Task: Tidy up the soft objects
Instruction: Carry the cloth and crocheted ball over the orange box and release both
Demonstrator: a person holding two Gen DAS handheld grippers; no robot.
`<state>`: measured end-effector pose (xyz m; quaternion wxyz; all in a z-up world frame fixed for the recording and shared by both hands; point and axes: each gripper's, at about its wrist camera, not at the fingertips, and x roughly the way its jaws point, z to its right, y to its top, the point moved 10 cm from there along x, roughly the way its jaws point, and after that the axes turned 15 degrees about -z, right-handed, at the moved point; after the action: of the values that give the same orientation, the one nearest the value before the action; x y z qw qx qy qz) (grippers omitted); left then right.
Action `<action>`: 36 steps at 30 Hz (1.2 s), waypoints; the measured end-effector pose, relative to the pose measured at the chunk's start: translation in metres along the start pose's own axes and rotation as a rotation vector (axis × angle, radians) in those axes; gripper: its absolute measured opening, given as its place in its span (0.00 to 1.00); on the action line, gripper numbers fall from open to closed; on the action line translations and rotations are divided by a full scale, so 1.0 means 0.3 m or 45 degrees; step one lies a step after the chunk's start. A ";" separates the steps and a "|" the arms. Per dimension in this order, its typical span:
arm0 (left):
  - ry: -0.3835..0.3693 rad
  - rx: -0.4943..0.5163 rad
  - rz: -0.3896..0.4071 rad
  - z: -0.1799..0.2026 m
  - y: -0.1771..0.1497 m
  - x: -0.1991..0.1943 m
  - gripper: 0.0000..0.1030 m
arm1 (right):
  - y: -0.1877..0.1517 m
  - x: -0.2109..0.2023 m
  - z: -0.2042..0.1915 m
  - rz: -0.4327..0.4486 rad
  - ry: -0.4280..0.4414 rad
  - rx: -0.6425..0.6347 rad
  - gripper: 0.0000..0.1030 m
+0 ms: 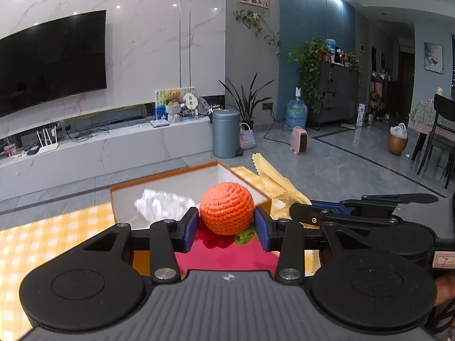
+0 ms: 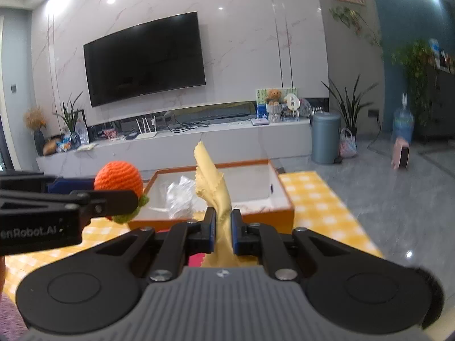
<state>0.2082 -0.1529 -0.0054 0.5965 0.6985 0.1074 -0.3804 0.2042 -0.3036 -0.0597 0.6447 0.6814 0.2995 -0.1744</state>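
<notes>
Left gripper [image 1: 226, 224] clamps a crocheted orange ball [image 1: 226, 208] between its blue pads, holding it raised above the yellow checked tablecloth [image 1: 42, 244] with green and red yarn trim hanging beneath. Ahead sits an orange-rimmed box [image 2: 284, 196] holding a crumpled clear plastic bag [image 2: 180, 197]. To the right, the right gripper [image 2: 221, 234] is pinched nearly together on a pale yellow cloth [image 2: 212, 182] with zigzag edges that rises above its jaws.
</notes>
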 end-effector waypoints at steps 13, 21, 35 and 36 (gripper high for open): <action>0.027 -0.058 -0.079 -0.070 0.170 0.247 0.47 | 0.243 0.294 0.117 -0.151 -0.140 -0.214 0.09; -0.046 -0.107 -0.237 -0.122 0.143 0.444 0.46 | 0.249 0.558 0.185 -0.338 -0.225 -0.286 0.09; -0.038 -0.147 -0.369 -0.181 0.062 0.620 0.47 | 0.168 0.777 0.242 -0.520 -0.302 -0.332 0.11; -0.035 -0.149 -0.378 -0.180 0.062 0.628 0.47 | 0.163 0.777 0.241 -0.526 -0.302 -0.338 0.11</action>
<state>0.3707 -0.1658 -0.1158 0.5748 0.6338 0.2232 -0.4669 0.4230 -0.3316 -0.1752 0.7096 0.4901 0.3748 -0.3402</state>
